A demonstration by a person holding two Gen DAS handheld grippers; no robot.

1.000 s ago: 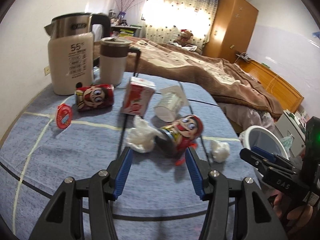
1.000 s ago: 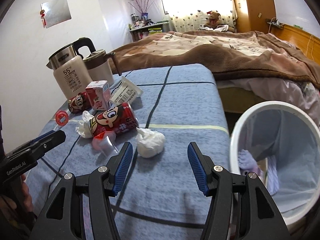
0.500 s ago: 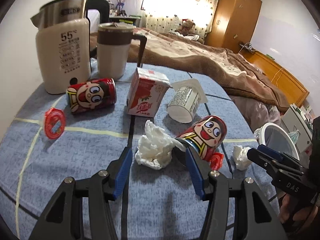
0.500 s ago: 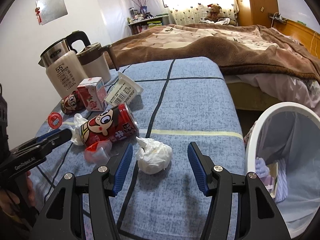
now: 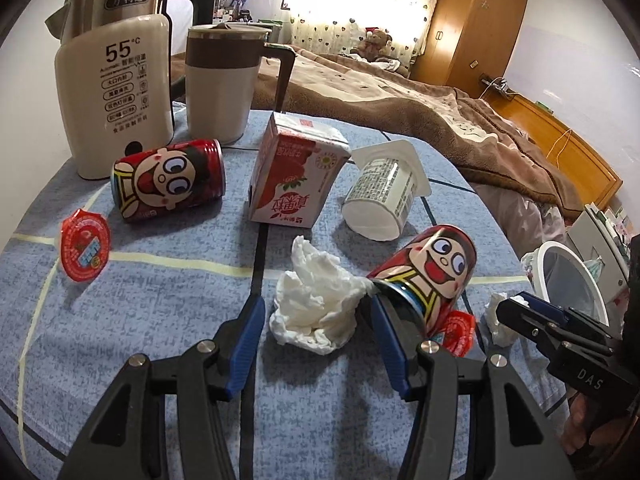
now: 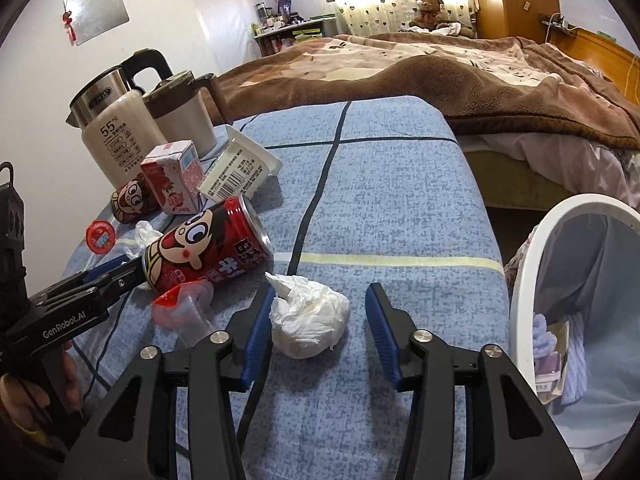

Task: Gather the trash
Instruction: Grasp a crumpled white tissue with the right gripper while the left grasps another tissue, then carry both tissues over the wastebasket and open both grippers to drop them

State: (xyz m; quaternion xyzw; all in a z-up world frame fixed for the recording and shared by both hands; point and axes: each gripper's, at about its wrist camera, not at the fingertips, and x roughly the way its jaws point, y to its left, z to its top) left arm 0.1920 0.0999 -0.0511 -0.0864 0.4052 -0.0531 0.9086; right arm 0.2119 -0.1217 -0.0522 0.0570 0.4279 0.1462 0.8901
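Observation:
My left gripper is open, its jaws either side of a crumpled white tissue on the blue tablecloth. A red cartoon can lies just right of it, touching the right finger. My right gripper is open around a second tissue ball, which sits close to its left finger. The same can lies to its left. A white trash bin stands off the table's right edge, with litter inside.
More litter lies farther back: a second red can, a pink milk carton, a white yogurt cup, a red jelly cup and a small red wrapper. A kettle and mug stand behind. A bed lies beyond.
Both grippers have moved forward and lower. The tissue now sits between the left jaws, and the tissue ball between the right jaws. Both stay open.

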